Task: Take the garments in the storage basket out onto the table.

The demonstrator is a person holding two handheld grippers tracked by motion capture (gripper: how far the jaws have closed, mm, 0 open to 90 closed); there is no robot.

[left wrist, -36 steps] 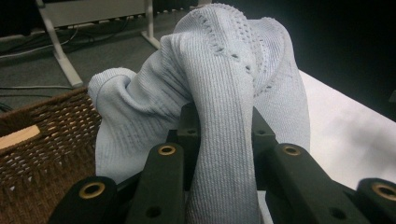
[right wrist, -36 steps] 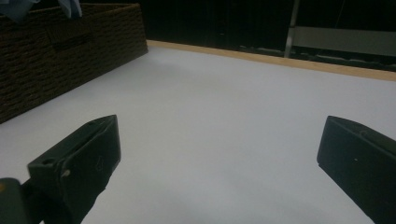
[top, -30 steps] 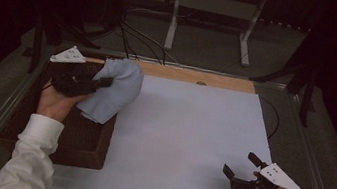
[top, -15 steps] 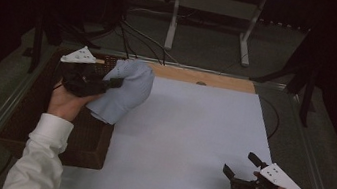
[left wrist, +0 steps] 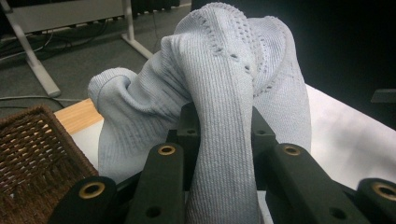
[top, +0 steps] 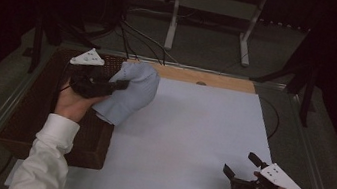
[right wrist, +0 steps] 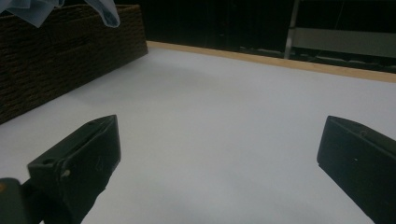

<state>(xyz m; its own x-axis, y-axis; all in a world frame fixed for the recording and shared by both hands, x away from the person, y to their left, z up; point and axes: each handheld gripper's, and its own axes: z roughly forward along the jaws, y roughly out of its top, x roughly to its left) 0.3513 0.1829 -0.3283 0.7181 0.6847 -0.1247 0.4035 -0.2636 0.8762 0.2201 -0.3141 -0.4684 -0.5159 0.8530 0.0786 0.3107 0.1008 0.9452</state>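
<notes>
I see my left gripper [left wrist: 224, 154] squeezing a light blue knitted cloth [left wrist: 219, 88]. The cloth bunches up tall between the two black jaws. A brown woven basket [left wrist: 32, 149] sits low on the left. The white table top [left wrist: 355, 144] is on the right.

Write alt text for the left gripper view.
A light blue knitted garment is pinched between the left gripper's two black fingers and bunches up above them. A brown wicker basket sits at lower left, with the white table surface at right.
</notes>
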